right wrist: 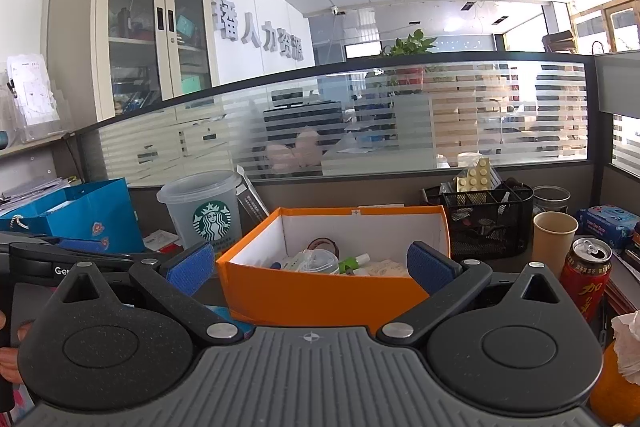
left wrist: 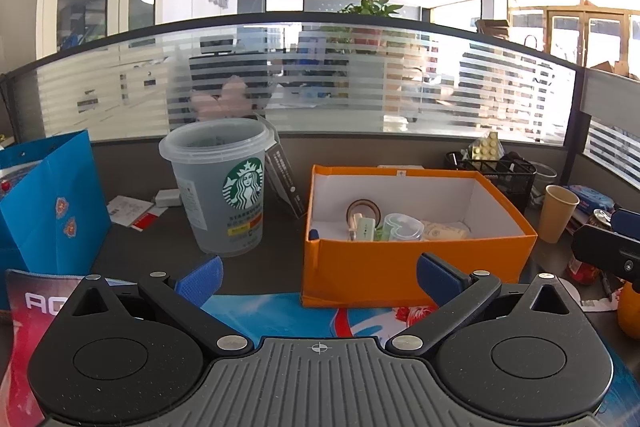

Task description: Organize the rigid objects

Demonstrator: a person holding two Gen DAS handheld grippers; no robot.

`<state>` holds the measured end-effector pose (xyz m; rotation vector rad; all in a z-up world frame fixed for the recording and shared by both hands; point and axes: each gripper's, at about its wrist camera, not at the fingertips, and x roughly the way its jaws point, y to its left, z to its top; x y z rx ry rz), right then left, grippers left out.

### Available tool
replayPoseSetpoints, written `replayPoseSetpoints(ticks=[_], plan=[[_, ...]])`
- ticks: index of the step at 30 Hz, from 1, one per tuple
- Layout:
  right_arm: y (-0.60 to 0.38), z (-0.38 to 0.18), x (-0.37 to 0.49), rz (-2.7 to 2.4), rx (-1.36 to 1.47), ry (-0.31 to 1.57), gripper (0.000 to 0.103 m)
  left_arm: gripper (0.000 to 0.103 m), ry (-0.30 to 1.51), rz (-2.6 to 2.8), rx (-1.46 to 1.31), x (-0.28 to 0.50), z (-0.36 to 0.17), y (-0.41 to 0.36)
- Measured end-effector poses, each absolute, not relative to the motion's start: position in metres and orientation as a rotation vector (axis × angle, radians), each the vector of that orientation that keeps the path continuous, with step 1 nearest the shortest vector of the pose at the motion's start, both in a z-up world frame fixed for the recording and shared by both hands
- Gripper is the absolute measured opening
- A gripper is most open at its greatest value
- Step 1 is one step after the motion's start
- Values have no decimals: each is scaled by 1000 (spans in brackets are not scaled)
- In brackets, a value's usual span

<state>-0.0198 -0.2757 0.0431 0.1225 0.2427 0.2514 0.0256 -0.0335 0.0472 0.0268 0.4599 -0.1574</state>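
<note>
Both tools — left tool (left wrist: 318,277), right tool (right wrist: 312,265) — are hovering wide and empty before the orange box (left wrist: 400,263), already holding small items; cup (left wrist: 218,187) and can (right wrist: 586,279) are waiting on the tabletop (left wrist: 260,259).

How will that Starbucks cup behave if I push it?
The Starbucks cup looks empty through its translucent wall, so probably light. It is tall with a narrower base, so a high push may tip it. Once down, it would likely roll.

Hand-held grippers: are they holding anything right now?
No. The left hand-held gripper and right hand-held gripper are both open and empty, facing the orange box.
</note>
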Motion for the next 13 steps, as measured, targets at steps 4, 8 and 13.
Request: replayPoseSetpoints(ticks=[4,8,13], plan=[[-275,43,-20,253,122,244,103,103,456,-154,32,25,46,-34],[-275,41,-18,256,117,251,103,103,441,-151,29,23,46,-33],[-272,39,-16,257,102,259,103,103,451,-133,45,25,43,-35]])
